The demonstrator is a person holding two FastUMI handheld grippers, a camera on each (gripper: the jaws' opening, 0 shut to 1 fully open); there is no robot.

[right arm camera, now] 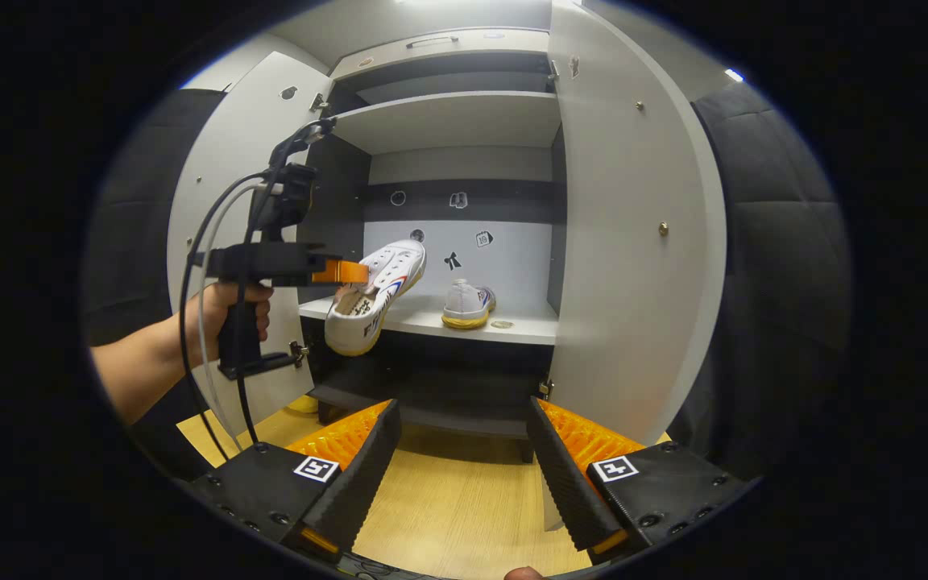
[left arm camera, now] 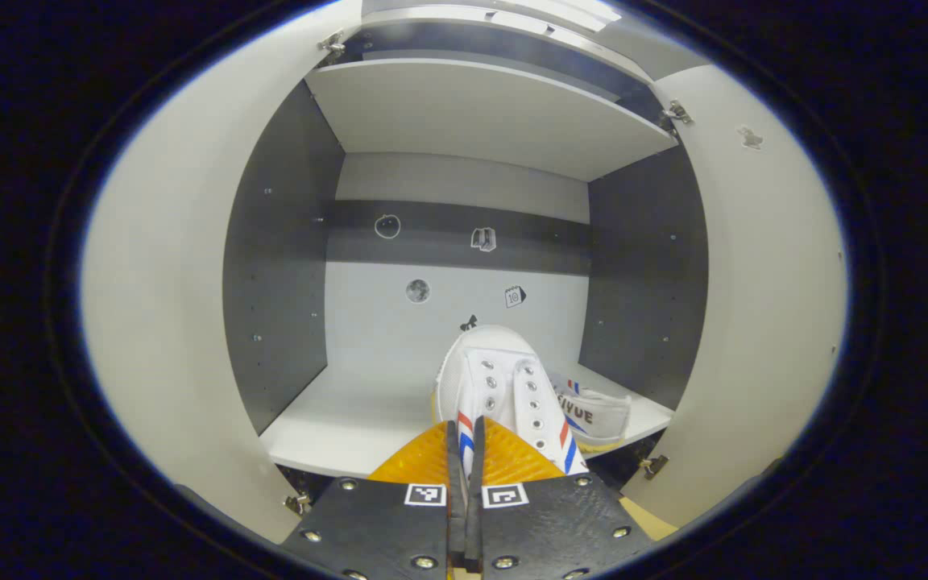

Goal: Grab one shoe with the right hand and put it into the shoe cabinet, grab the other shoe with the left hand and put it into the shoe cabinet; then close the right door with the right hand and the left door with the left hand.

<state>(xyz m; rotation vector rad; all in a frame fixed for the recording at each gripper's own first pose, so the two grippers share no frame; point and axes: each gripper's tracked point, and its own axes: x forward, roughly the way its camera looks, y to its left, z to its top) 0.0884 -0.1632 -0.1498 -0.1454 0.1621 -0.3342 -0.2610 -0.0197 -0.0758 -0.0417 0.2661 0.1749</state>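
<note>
White shoe (right arm camera: pixel 375 294) in L gripper (right arm camera: pixel 347 272), cabinet (right arm camera: pixel 633 242) open

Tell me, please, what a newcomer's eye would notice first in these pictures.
First, the white shoe held in mid-air by the left gripper, toe up, just in front of the open shoe cabinet. Next, the second shoe already standing on the middle shelf, toward its right side. Both doors stand wide open, and the right gripper hangs open and empty above the wooden floor.
</note>
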